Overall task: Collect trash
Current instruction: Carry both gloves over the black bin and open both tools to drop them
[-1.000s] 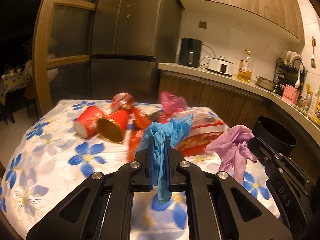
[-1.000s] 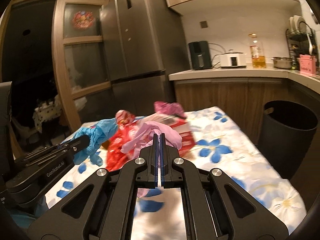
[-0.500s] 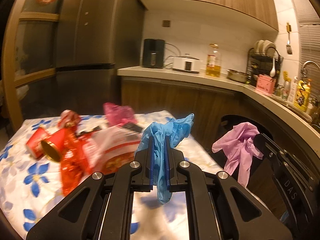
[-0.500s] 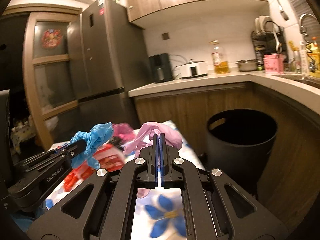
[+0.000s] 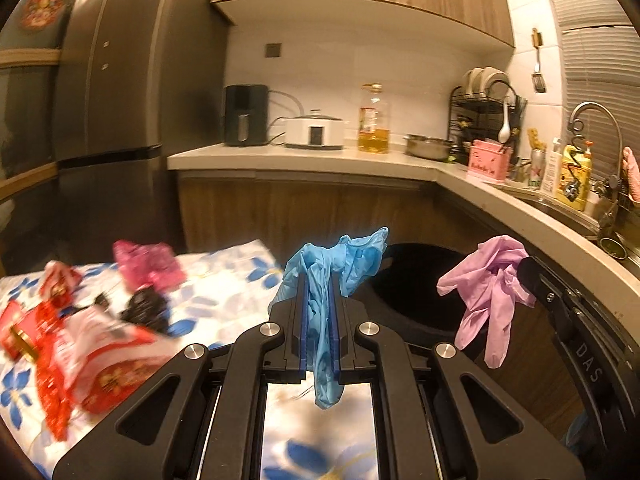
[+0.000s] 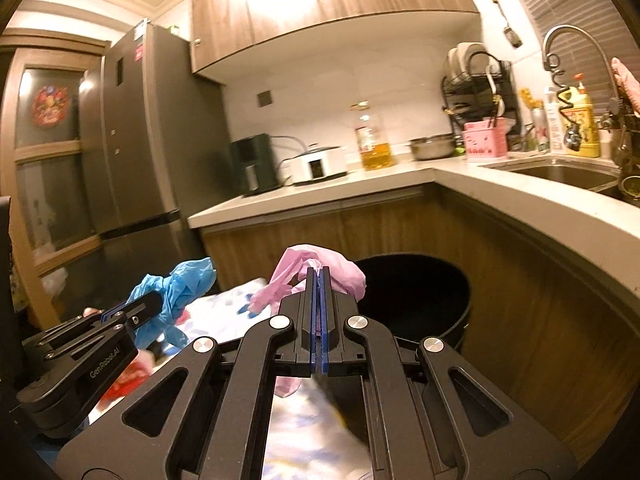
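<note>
My left gripper (image 5: 319, 280) is shut on a crumpled blue glove (image 5: 344, 264), which hangs down between its fingers. My right gripper (image 6: 318, 276) is shut on a pink glove (image 6: 320, 266); in the left wrist view that pink glove (image 5: 488, 280) dangles from the right gripper (image 5: 524, 270) at the right. A black trash bin (image 6: 424, 296) stands open just beyond both grippers, below the counter; in the left wrist view the bin (image 5: 416, 280) lies behind the gloves. The blue glove (image 6: 180, 292) and left gripper (image 6: 150, 300) show at left in the right wrist view.
Red wrappers (image 5: 80, 344), a pink bag (image 5: 148, 264) and a dark scrap (image 5: 146, 310) lie on the flowered tablecloth (image 5: 224, 280) at left. A wooden-fronted counter (image 6: 520, 196) wraps around the bin, with a sink (image 6: 560, 172) at right. A grey fridge (image 5: 120, 120) stands behind.
Both grippers have swung right, away from the table's trash and toward the black bin, each still holding its glove. The bin now sits directly ahead of them.
</note>
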### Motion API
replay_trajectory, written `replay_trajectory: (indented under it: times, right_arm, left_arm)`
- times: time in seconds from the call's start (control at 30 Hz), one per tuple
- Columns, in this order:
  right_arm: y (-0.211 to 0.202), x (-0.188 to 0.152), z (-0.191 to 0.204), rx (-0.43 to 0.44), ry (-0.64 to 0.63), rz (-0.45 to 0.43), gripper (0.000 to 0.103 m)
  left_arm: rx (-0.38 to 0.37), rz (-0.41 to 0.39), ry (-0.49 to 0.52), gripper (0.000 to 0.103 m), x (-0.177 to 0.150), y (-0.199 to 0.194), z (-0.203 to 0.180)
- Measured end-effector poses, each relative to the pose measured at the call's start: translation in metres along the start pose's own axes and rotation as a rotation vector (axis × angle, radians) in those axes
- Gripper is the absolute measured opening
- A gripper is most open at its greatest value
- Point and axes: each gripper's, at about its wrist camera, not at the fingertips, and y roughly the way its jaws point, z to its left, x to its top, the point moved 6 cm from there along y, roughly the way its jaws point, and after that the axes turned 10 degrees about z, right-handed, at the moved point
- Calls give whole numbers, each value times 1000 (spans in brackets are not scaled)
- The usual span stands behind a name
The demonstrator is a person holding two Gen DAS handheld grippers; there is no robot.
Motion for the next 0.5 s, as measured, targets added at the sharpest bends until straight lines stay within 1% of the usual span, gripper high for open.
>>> replay_trajectory:
  times: [0.07, 0.23, 0.37, 0.5]
  right_arm:
    - [4, 7, -12, -28, -1, -15, 1]
    - [14, 20, -36, -63, 8, -32, 1]
    - [26, 29, -53, -86, 16, -29, 1]
    - [37, 35, -63, -91, 15, -19, 1]
  left_arm:
    - [-22, -10, 14, 8, 8, 8, -14]
    - [-80, -18, 32, 8, 24, 31, -46]
    - [-113, -15, 32, 8, 31, 48, -63]
    - [-126, -11, 38, 8, 35, 64, -74]
